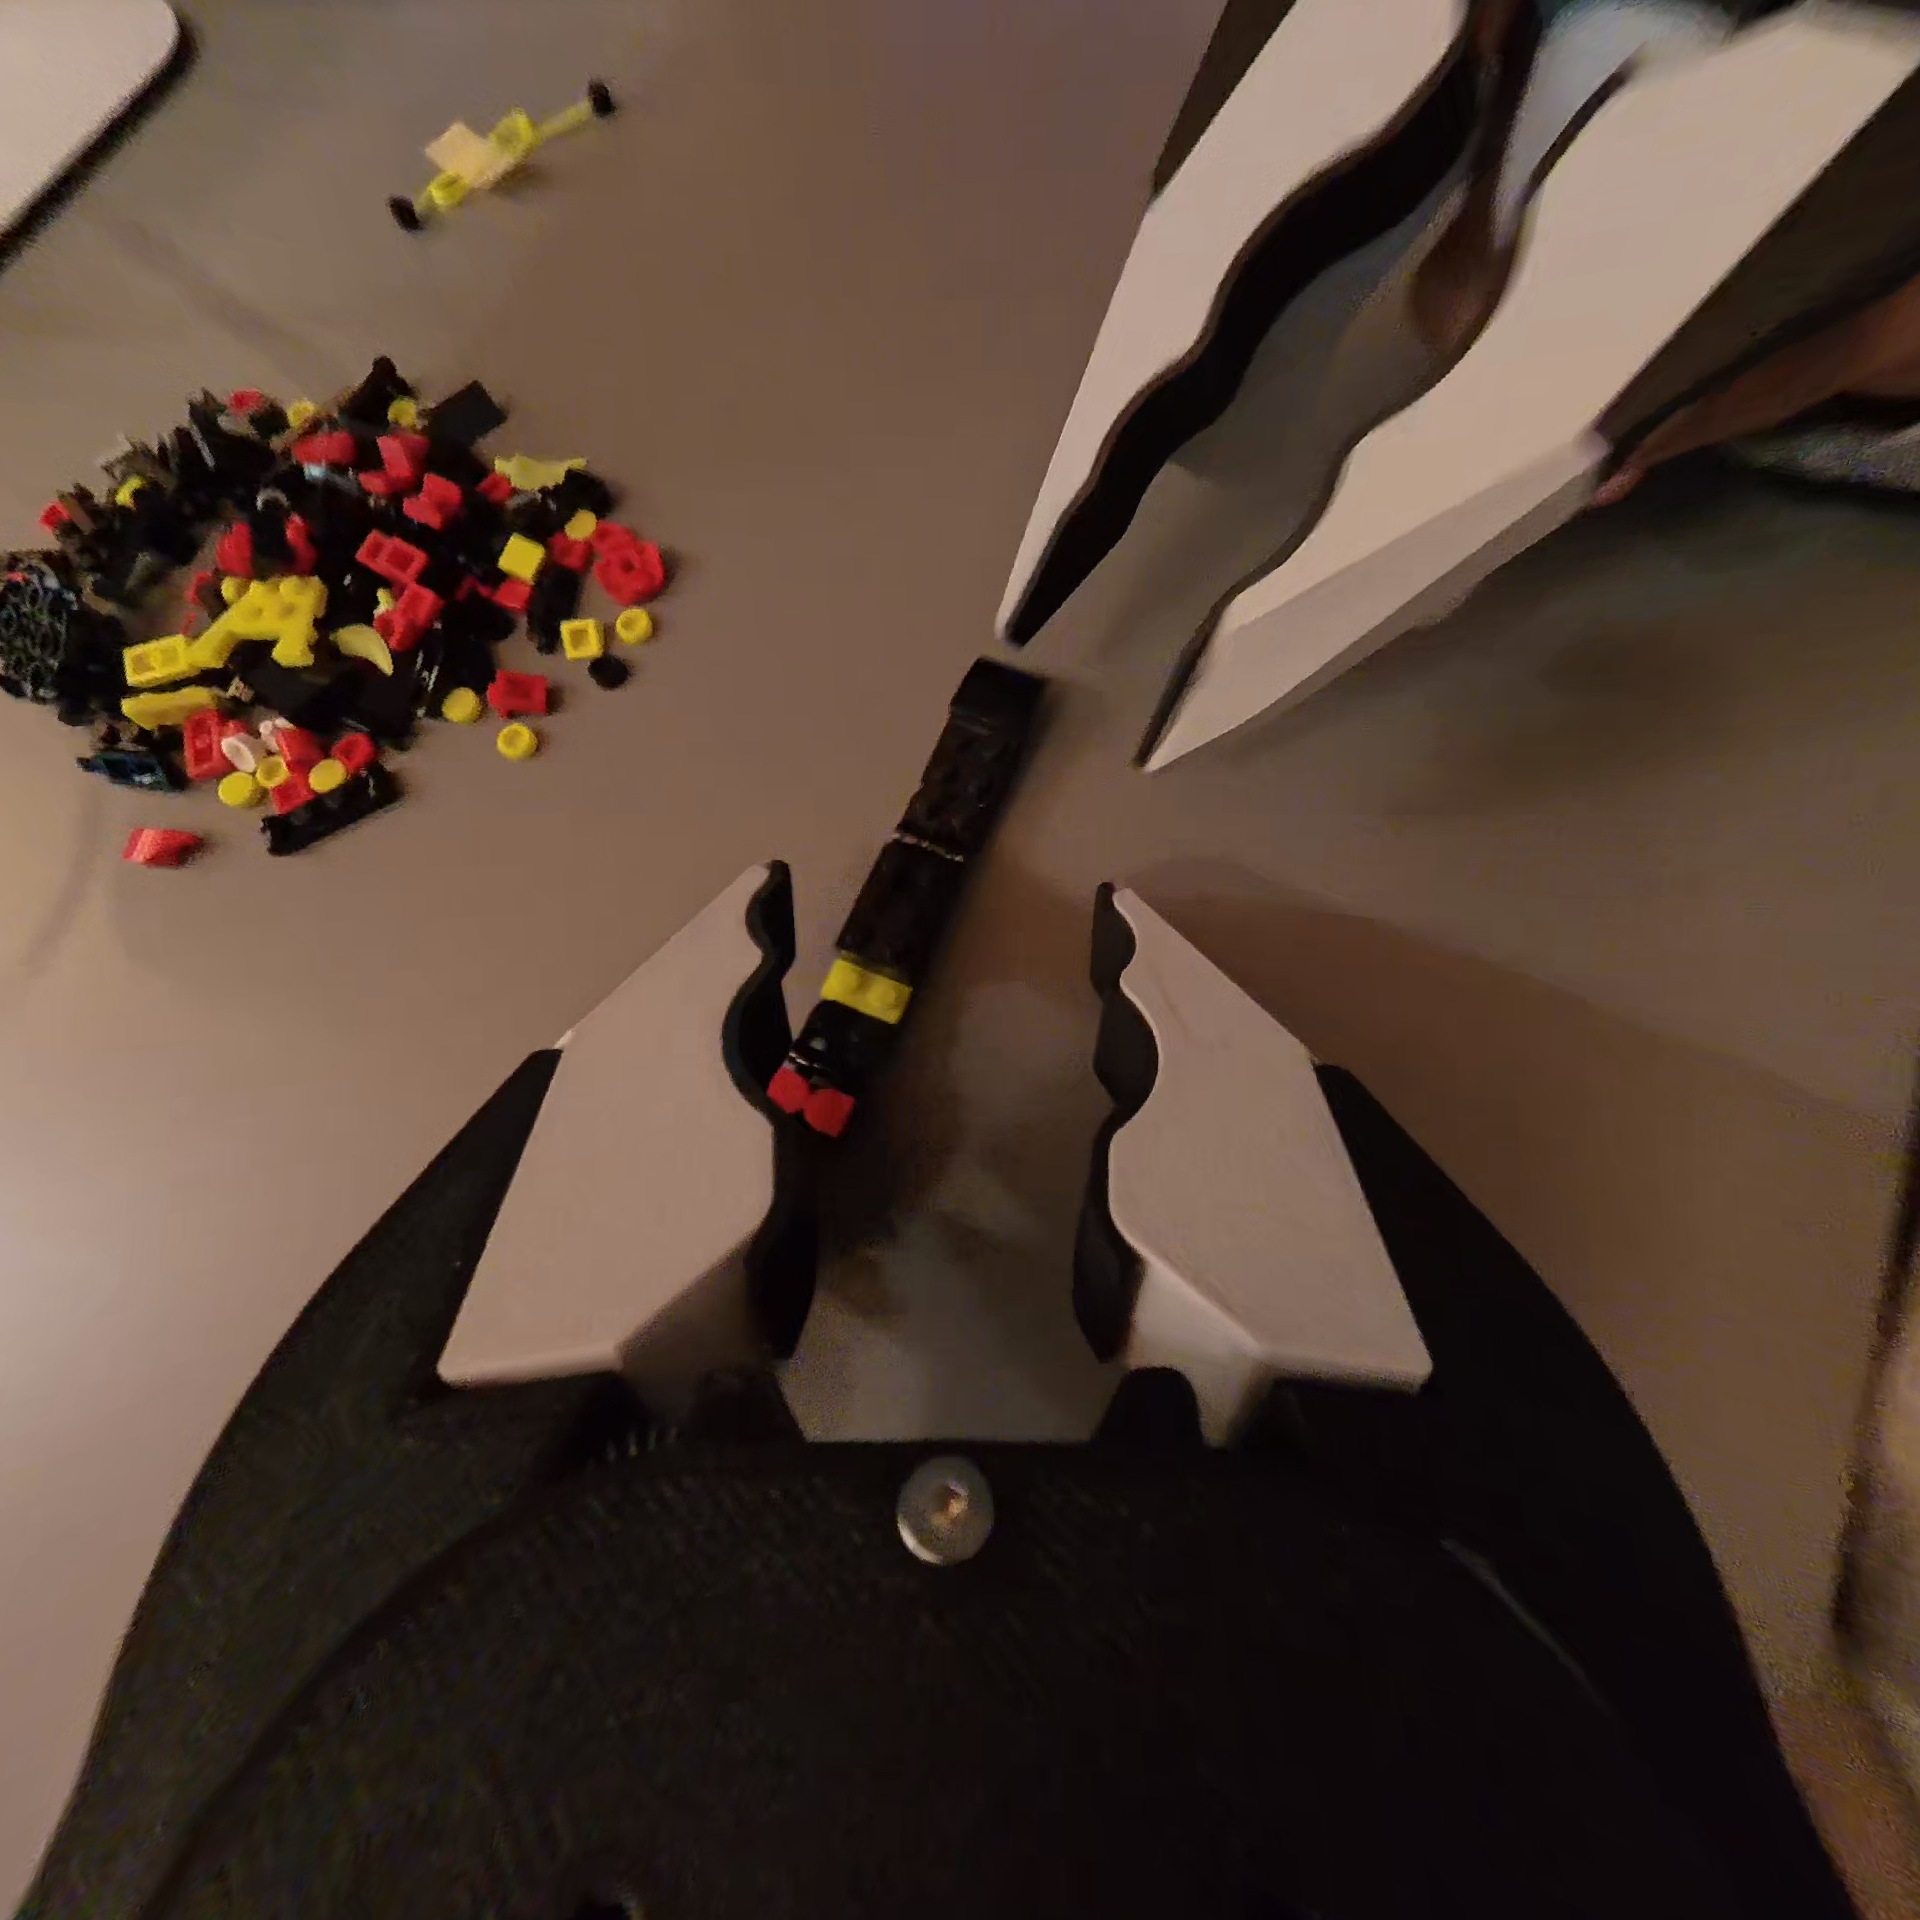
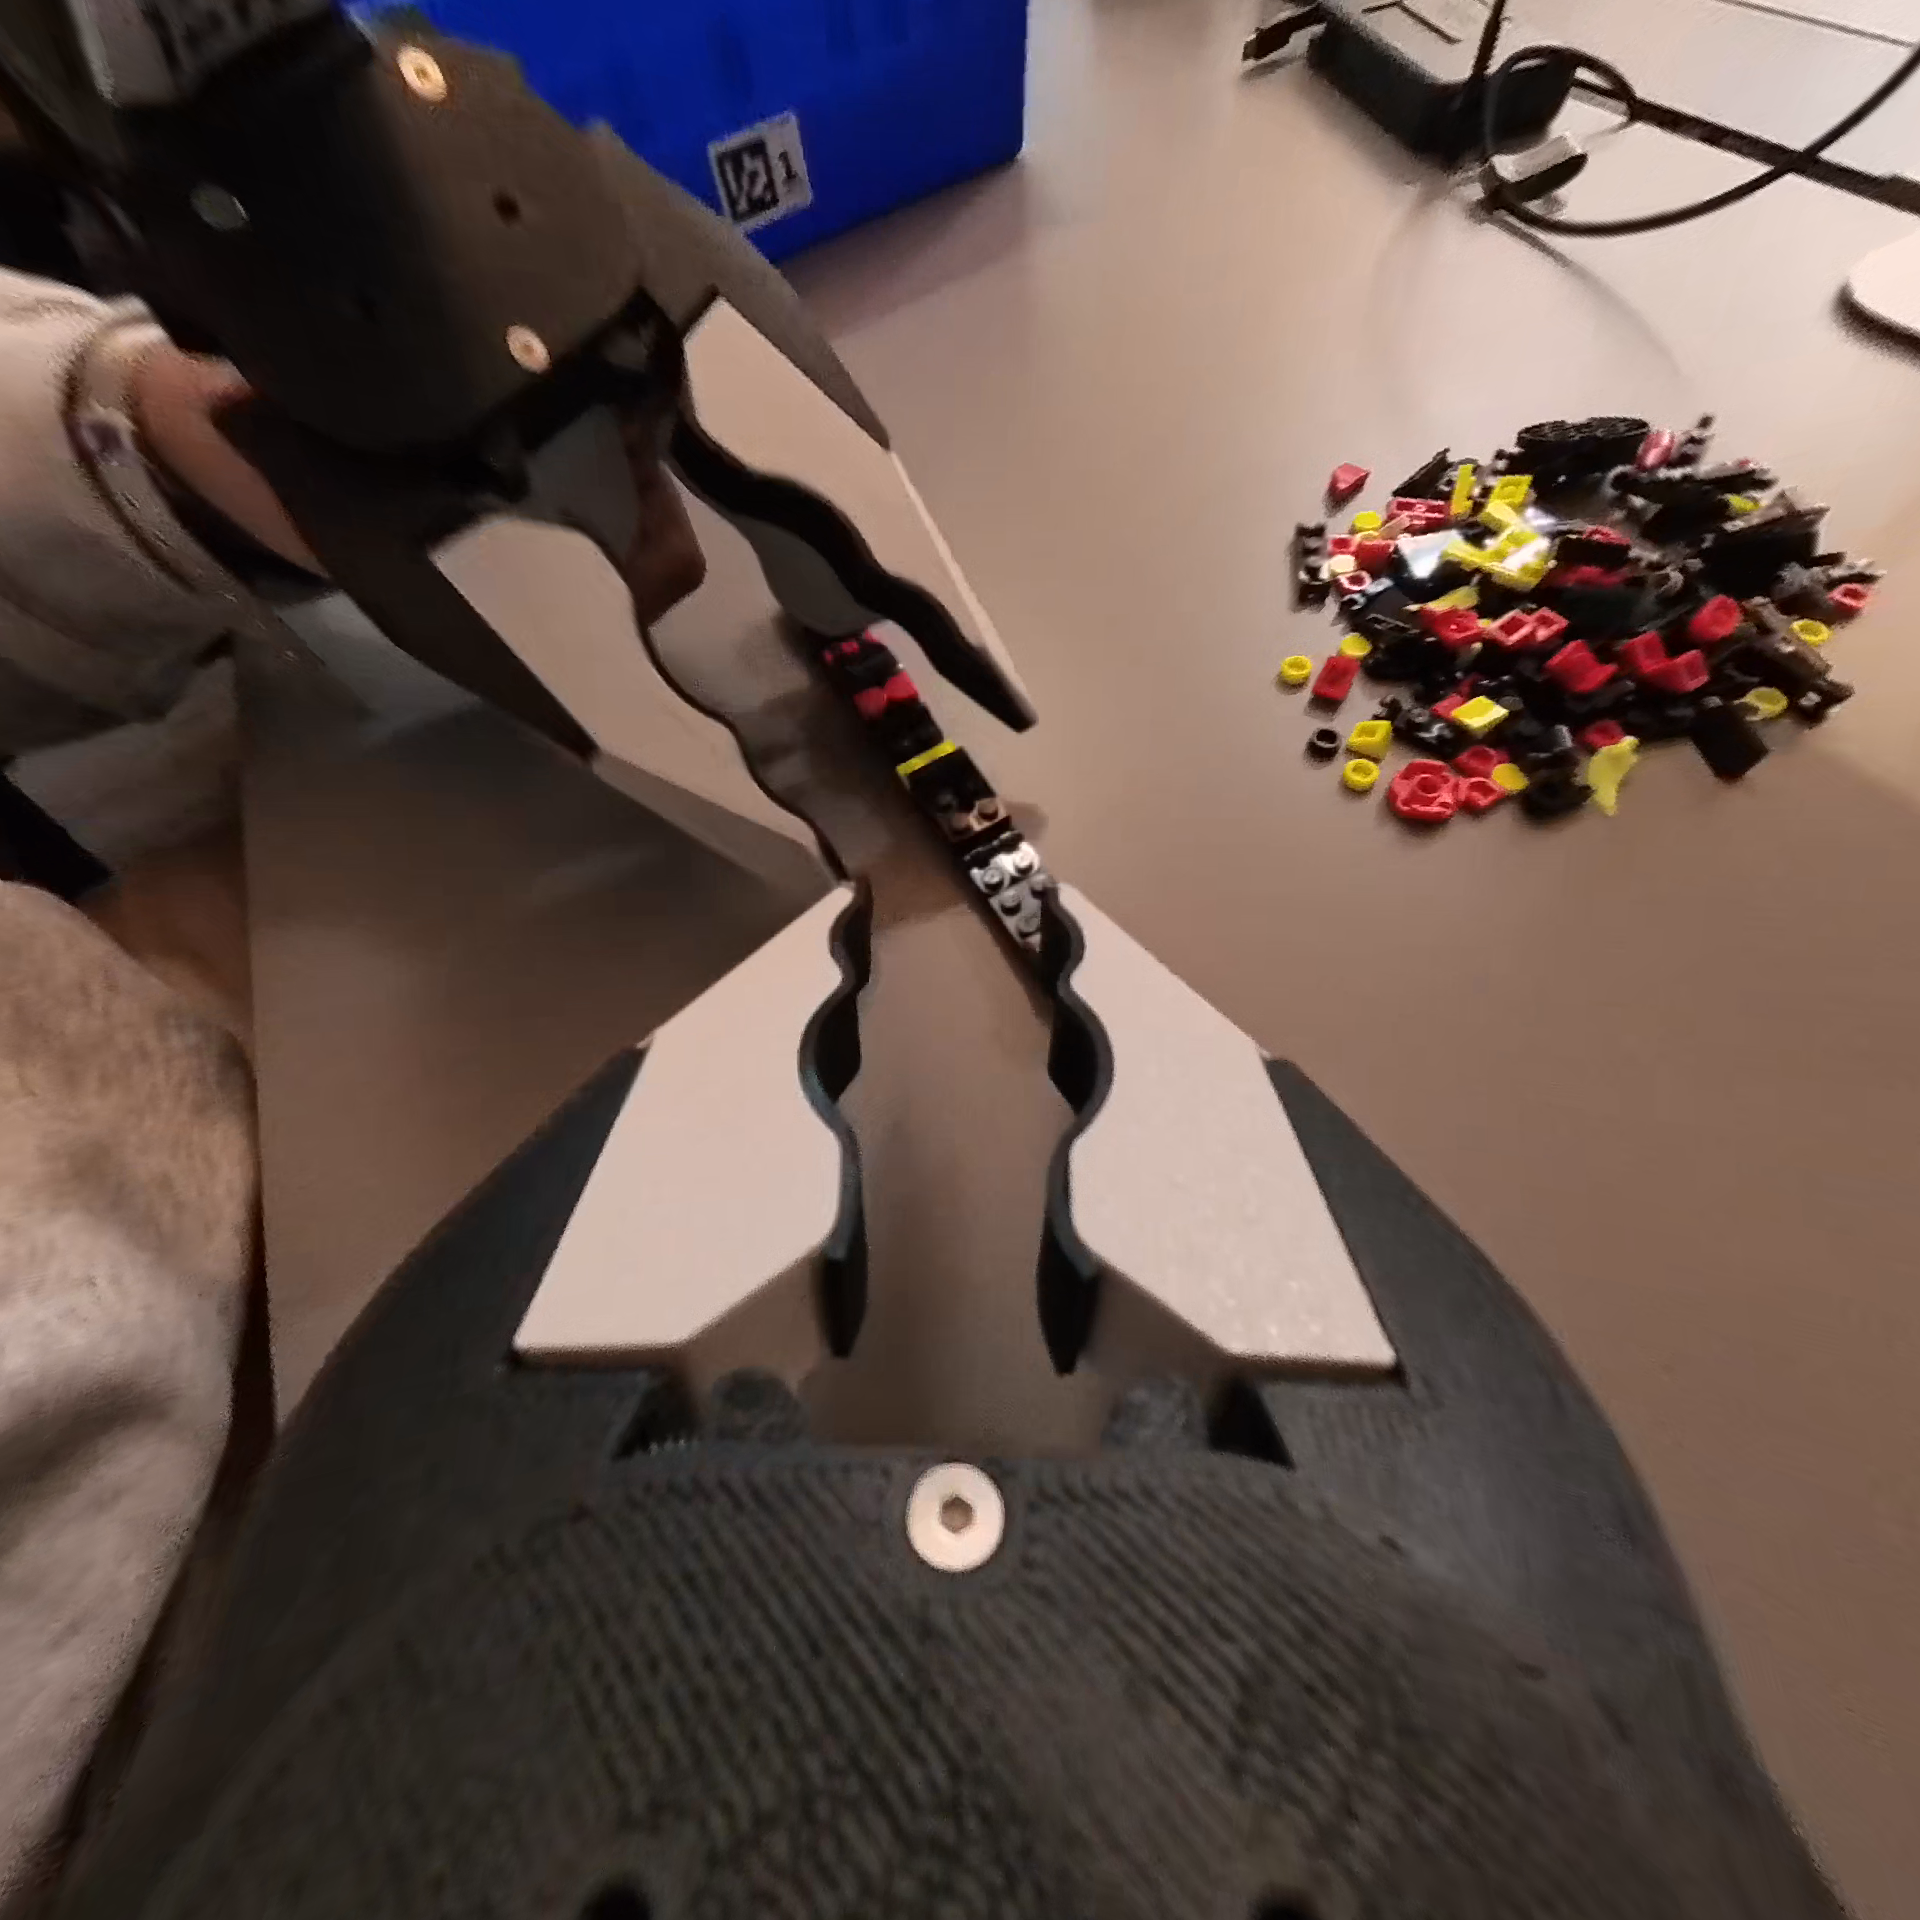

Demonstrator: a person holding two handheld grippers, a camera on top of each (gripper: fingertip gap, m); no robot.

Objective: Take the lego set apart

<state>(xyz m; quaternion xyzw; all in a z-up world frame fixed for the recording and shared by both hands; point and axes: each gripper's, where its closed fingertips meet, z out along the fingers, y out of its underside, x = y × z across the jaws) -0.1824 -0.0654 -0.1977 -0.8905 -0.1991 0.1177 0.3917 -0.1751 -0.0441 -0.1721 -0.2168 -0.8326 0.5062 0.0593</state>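
Lego strip [image 1: 914, 914] lies between both grippers' parted jaws — ungripped.

A brown bench [image 2: 1455, 1143] carried everything. At its far edge in the right wrist view stood a blue bin [image 2: 831, 104] bearing a white sticker [image 2: 758, 171]. Black cables [image 2: 1662, 135] trailed nearby, beside a pale rounded base [image 2: 1886, 286].

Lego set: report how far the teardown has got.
Mostly done: a pile of loose pieces lies on the table. In hand: a long black strip lies flat between the open left gripper and the open right gripper, ungripped. Left: that strip and a small yellow assembly.
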